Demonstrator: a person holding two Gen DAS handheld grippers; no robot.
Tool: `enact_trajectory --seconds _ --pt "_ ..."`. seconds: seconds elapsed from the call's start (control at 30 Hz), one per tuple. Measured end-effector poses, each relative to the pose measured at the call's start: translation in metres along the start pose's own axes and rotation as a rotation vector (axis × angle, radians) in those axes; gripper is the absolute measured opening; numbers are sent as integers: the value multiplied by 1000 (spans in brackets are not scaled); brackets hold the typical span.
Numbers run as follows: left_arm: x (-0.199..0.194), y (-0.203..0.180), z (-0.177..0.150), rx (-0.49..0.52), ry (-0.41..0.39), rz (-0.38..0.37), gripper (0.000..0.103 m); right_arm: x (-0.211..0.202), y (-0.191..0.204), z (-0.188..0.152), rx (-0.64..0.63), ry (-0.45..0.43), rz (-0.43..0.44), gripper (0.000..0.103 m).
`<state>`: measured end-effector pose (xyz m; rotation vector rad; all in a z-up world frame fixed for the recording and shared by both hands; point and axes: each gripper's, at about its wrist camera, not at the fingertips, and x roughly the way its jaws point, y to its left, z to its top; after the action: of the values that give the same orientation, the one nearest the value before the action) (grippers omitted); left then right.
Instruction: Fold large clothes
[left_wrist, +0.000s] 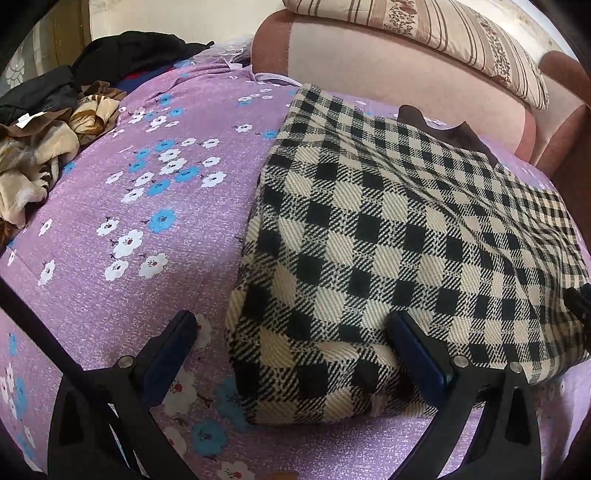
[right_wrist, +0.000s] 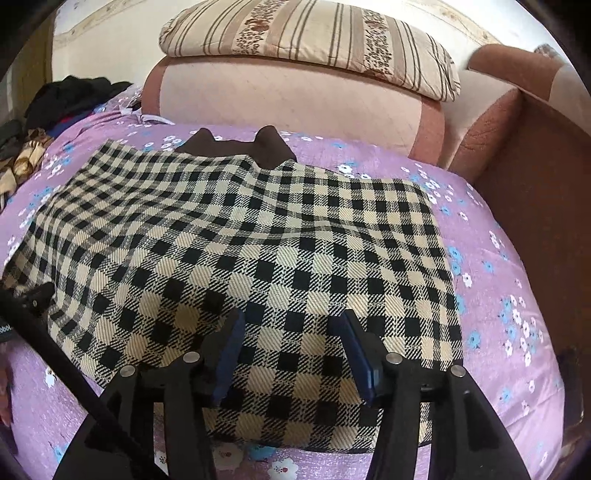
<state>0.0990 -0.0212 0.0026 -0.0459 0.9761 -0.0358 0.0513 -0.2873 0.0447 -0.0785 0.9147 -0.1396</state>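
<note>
A black-and-cream checked garment (left_wrist: 388, 236) lies folded flat on a purple flowered bedsheet (left_wrist: 147, 221); a dark brown collar (right_wrist: 236, 147) sticks out at its far edge. My left gripper (left_wrist: 291, 332) is open over the garment's near left corner, one finger on the sheet, the other on the cloth. My right gripper (right_wrist: 291, 328) is open over the near edge of the garment (right_wrist: 258, 251), with cloth between the fingers but not pinched. The tip of the other gripper shows at the edge of each view.
A pile of dark and tan clothes (left_wrist: 55, 122) lies at the far left of the bed. A pink padded headboard (right_wrist: 295, 110) with a striped pillow (right_wrist: 310, 40) on top stands behind. A brown wooden side panel (right_wrist: 535, 206) is at the right.
</note>
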Motion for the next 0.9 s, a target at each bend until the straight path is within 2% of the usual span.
enact_trajectory --seconds 0.43,0.67,0.77,0.9 --pt "1 -1 0 0 0 15 103 -1 6 3 -3 -32 -14 58" --pt "1 -1 -2 2 4 13 103 8 27 4 -54 -14 1 58" --pt "0 -1 -2 6 5 18 103 16 31 -1 -77 22 -21 65" --pt "0 -2 -3 8 4 20 103 21 20 -2 -35 53 -11 73"
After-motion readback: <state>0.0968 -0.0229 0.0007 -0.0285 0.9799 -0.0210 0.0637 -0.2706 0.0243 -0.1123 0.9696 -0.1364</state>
